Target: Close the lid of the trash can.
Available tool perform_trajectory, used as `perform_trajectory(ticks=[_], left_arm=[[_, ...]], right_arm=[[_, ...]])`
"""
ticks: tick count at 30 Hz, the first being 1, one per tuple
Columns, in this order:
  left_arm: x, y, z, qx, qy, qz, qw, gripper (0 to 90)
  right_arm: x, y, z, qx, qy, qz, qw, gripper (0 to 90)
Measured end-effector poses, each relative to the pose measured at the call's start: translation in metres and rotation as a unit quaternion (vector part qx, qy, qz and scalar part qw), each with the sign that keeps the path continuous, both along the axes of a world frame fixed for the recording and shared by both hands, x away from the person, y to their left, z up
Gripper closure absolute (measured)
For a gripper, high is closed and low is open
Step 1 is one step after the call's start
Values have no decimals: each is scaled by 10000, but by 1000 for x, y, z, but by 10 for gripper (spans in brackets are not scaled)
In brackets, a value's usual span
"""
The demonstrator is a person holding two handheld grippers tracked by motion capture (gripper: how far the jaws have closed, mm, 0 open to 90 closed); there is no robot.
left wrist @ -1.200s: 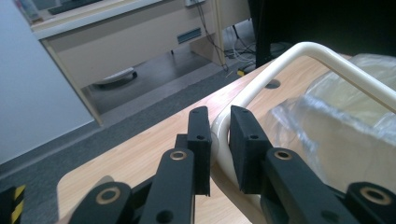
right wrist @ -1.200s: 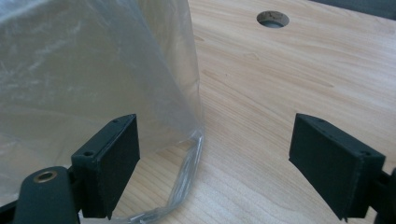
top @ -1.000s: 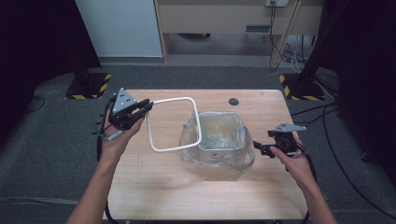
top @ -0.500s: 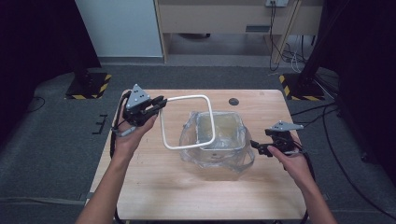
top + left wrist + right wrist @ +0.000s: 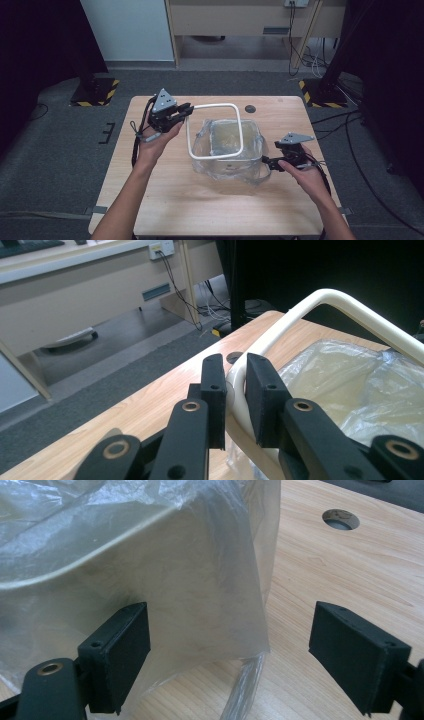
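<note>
Frame over bin, L clamped, R wide open

L gripper (image 5: 186, 107) is clenched on white frame (image 5: 215, 131), which I hold tilted over clear bag-lined bin (image 5: 227, 147) at table (image 5: 165, 200) centre-right. R gripper (image 5: 267, 162) is released, jaws spread at bag's (image 5: 150, 555) near-right corner, pads not pressing. Risk: frame's far-right rail snags loose film & drags bin, or slips from pads (image 5: 262, 390) since I grip one corner only. Can't make out bin rim thru crinkled plastic; frame's near edge cut off in L gripper view.
</note>
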State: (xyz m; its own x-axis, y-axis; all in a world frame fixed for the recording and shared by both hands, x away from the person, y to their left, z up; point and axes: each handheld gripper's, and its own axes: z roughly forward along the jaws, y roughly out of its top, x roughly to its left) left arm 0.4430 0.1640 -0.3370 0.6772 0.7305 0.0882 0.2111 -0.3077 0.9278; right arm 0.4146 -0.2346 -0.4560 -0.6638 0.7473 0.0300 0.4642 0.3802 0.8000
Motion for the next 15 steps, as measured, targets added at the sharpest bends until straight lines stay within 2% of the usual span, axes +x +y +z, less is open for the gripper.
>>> perform_trajectory(ticks=[8, 15], left_arm=[[15, -11, -12, -77, 271, -162, 9995, 786], [33, -24, -26, -110, 589, -365, 9975, 786]], right_arm=[[-4, 1, 2, 13, -31, 69, 10000, 163], [-6, 2, 2, -12, -35, 112, 9999, 161]])
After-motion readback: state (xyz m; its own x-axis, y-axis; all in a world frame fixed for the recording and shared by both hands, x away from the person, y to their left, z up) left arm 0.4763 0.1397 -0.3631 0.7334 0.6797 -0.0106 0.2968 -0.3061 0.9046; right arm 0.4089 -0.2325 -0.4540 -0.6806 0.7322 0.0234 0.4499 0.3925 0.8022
